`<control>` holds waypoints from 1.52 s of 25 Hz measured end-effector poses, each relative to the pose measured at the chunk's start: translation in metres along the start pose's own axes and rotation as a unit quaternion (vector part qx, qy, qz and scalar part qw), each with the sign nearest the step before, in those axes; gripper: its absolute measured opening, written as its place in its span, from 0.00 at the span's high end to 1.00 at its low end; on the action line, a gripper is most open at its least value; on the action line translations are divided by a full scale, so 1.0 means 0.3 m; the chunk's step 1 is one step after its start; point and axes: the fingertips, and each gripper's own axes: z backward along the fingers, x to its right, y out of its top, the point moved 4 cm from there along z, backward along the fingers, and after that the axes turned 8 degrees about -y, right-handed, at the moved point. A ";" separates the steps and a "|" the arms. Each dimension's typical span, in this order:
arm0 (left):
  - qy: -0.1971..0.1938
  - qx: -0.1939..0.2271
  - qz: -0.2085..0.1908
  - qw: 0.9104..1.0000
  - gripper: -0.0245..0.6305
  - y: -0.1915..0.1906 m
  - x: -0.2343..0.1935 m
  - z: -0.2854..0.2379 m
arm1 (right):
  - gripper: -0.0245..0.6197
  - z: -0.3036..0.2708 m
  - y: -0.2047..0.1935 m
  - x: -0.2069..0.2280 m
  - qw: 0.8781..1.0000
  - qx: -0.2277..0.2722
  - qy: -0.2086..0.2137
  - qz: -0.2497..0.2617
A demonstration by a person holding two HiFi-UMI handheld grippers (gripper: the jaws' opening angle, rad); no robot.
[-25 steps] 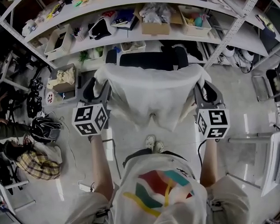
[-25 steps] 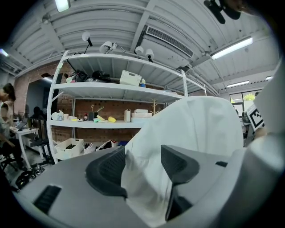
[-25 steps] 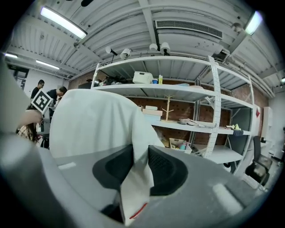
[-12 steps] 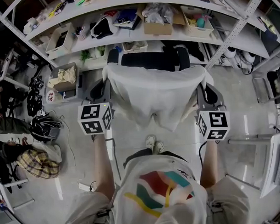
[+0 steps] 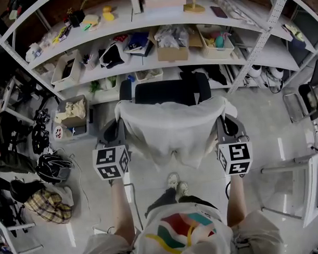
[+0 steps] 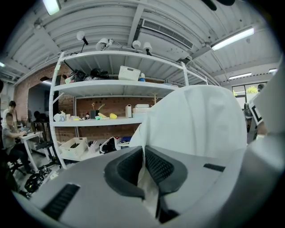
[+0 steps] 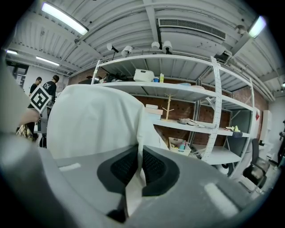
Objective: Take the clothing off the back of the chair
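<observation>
Right now you're clenching the left hand-held gripper (image 5: 119,131) and the right hand-held gripper (image 5: 222,128) on opposite side edges of the shirt (image 5: 172,129), their jaws having just been closing on cloth. It's draping over the chair (image 5: 165,91) back, hiding the backrest.

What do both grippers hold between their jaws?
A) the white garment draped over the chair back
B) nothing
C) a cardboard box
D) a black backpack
A: the left gripper and the right gripper have each just closed their pads on a fold of the white garment draped on the chair.
</observation>
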 end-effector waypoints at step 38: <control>0.091 0.098 -0.082 0.988 0.93 0.265 -0.080 0.178 | 0.95 0.069 0.127 0.209 0.995 0.026 -0.097 0.007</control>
